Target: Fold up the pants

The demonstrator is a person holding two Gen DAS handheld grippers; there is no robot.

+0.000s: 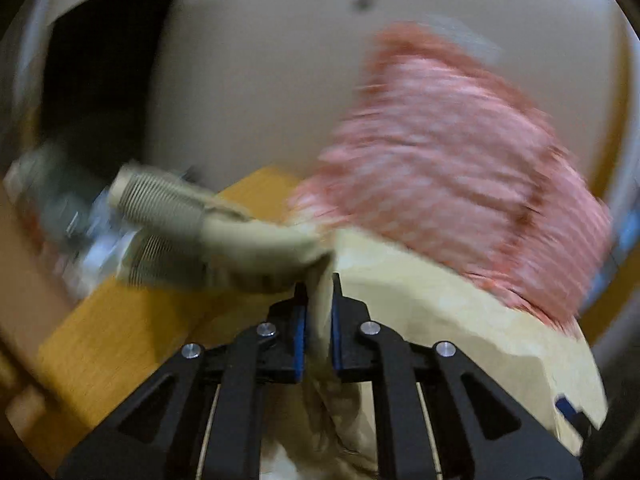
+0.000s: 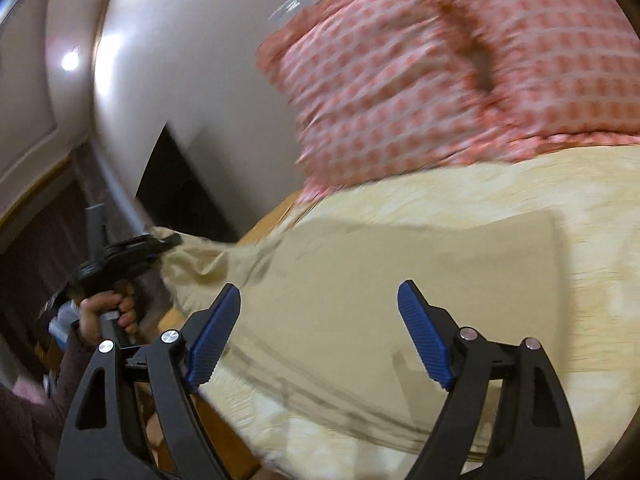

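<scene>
In the left wrist view, heavily blurred by motion, the left hand-held gripper (image 1: 319, 312) sits at lower centre of the frame with its two blue-padded fingers pressed together on a bunched fold of the beige pants (image 1: 256, 240), the cloth squeezed between the pads and trailing down behind them. From that pinch a pant leg runs toward the left of the frame and ends in a ribbed cuff (image 1: 156, 200). To the right of the fingers lies a pale yellow bedspread (image 1: 460, 312), and above it, at right of the frame, a pink checked pillow (image 1: 452, 160) rests on the spread. A wooden bed edge (image 1: 132, 320) shows at lower left. In the right wrist view, the right hand-held gripper (image 2: 320, 336) stands at the bottom of the frame with its blue pads spread wide apart, holding nothing, above the pants (image 2: 400, 280), which lie mostly flat across the middle of the frame on the yellow bedspread (image 2: 580, 400). The pink checked pillow (image 2: 460, 72) fills the upper right. At left of the frame the left hand-held gripper (image 2: 160, 250) grips the far end of the pants, which rise off the bed toward it, and the person's hand (image 2: 108, 312) holds its handle just below.
</scene>
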